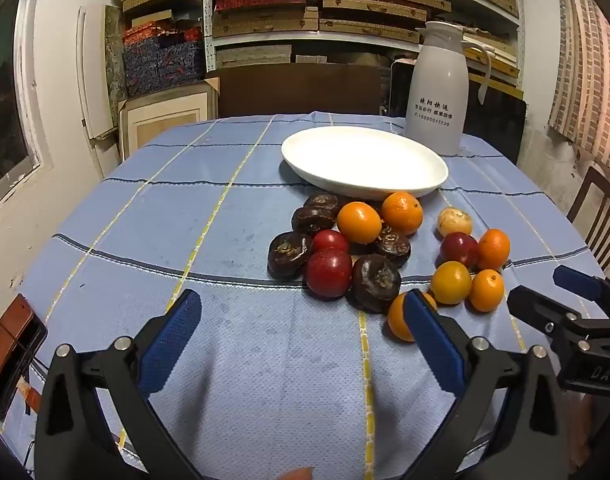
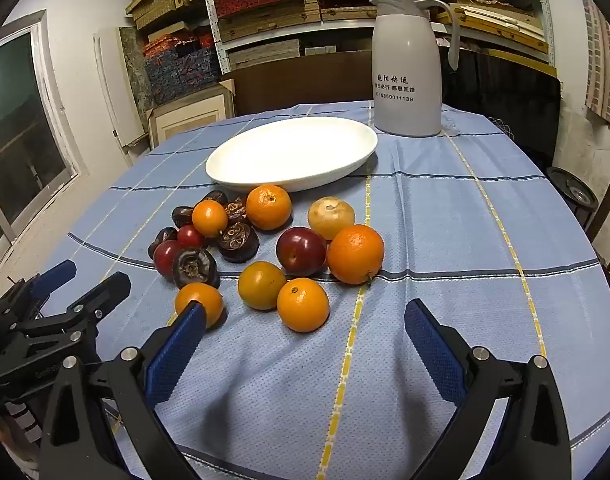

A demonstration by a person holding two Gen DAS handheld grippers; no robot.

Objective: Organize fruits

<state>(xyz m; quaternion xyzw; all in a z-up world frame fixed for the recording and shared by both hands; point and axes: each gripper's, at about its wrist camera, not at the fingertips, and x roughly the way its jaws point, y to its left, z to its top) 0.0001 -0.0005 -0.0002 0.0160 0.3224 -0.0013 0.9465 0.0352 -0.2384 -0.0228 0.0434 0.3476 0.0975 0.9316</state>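
Both the left gripper (image 1: 301, 312) and the right gripper (image 2: 305, 320) stood spread wide, holding nothing. Ahead of their jaws, glossy orange tangerines (image 2: 303, 304), red plums (image 1: 328, 273) and dark wrinkled fruits (image 1: 376, 282) clustered before an empty white oval plate (image 1: 365, 162).

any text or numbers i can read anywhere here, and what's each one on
"15850011139", bottom line printed on the white thermos jug, as read in the right wrist view.
Two lines of Chinese characters above that number on the jug: too blurred to read reliably.
"DAS", raised letters on the black body of the right hand-held gripper, at the left wrist view's right edge; any further letters are cut off.
Raised lettering on the left hand-held gripper body: too small and dark to read.
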